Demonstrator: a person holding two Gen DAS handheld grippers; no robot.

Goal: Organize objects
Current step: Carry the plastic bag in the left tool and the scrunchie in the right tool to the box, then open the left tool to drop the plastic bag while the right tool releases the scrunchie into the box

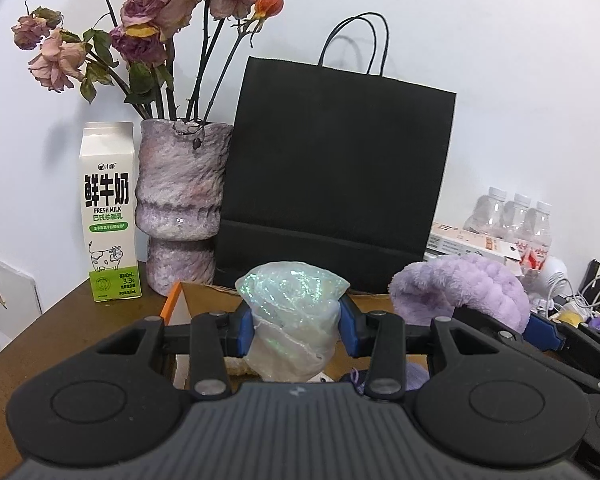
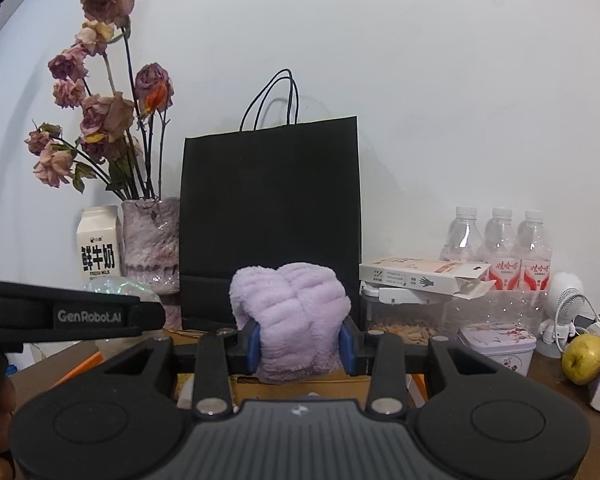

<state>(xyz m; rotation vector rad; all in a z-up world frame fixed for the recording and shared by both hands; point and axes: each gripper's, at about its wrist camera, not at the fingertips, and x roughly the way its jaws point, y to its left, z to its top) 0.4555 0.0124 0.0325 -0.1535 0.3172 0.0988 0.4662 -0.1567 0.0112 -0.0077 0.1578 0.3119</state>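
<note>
My left gripper [image 1: 296, 330] is shut on an iridescent white organza pouch [image 1: 290, 312] and holds it above an open cardboard box [image 1: 204, 300] with an orange flap. My right gripper [image 2: 302, 346] is shut on a fluffy lilac plush item [image 2: 292, 312], held above the same box [image 2: 300, 386]. The lilac plush [image 1: 464, 290] also shows at the right in the left wrist view, with the right gripper's blue pad under it. The pouch [image 2: 116, 286] peeks over the left gripper body in the right wrist view.
A black paper bag [image 1: 336, 172] stands against the wall behind the box. A vase of dried roses [image 1: 180, 204] and a milk carton [image 1: 110, 208] stand to its left. Three water bottles [image 2: 500, 248], boxes, a tin [image 2: 500, 344], a small fan and a yellow fruit [image 2: 584, 358] crowd the right.
</note>
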